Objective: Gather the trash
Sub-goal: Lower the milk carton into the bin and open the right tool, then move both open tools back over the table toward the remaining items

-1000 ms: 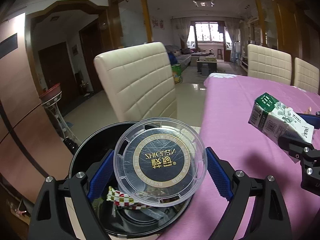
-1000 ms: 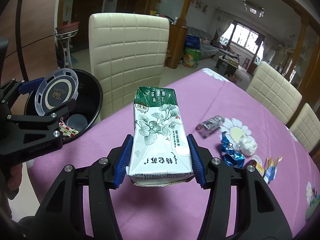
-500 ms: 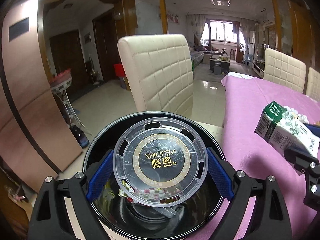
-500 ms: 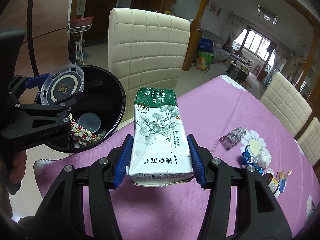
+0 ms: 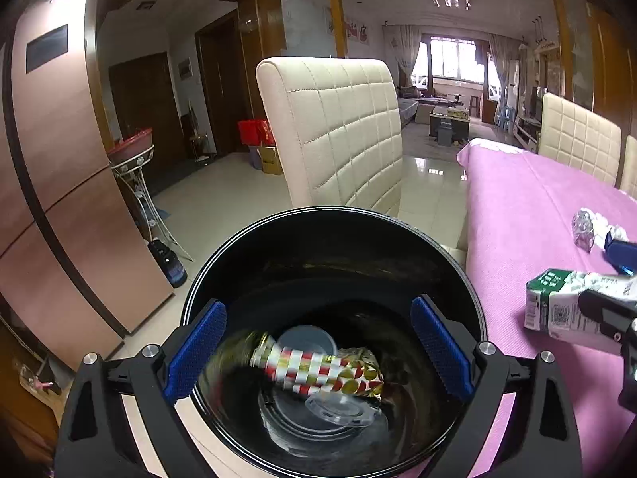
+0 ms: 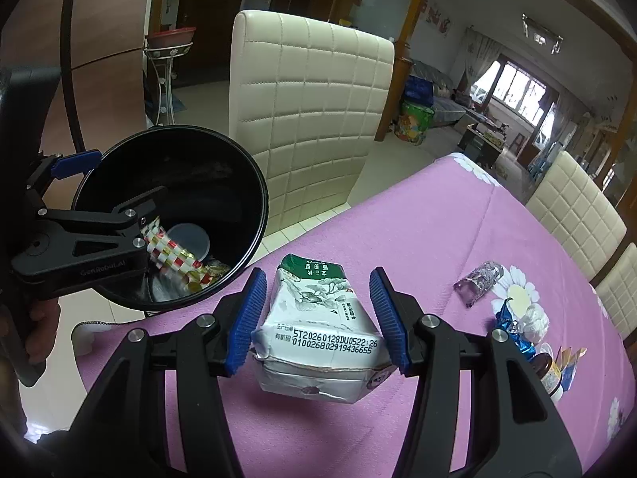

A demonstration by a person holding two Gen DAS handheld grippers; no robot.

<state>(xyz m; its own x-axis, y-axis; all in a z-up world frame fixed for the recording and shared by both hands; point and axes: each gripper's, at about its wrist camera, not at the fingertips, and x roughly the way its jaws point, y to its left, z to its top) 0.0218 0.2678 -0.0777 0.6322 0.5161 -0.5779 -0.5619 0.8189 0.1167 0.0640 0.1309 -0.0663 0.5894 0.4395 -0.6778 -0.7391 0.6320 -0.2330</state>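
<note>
My left gripper (image 5: 318,342) is open and empty over the black trash bin (image 5: 223,263). Inside the bin lie a clear plastic lid (image 5: 338,410), a red-and-white checked wrapper (image 5: 314,370) and a small cup. My right gripper (image 6: 316,318) is open around a green-and-white milk carton (image 6: 318,322), which sits loose between the pads on the purple tablecloth (image 6: 418,231). The carton also shows in the left wrist view (image 5: 557,310). The bin (image 6: 247,183) stands at the table's left edge, with my left gripper (image 6: 103,195) above it.
A cream chair (image 6: 310,119) stands behind the bin. On the table to the right lie a crumpled clear wrapper (image 6: 479,281), a blue foil wrapper (image 6: 513,326), a white wad (image 6: 535,318) and a small jar (image 6: 551,374). More chairs line the far side.
My left gripper opened and the clear lid dropped into the bin. My right gripper opened and the carton now rests loose on the table, closer to the bin.
</note>
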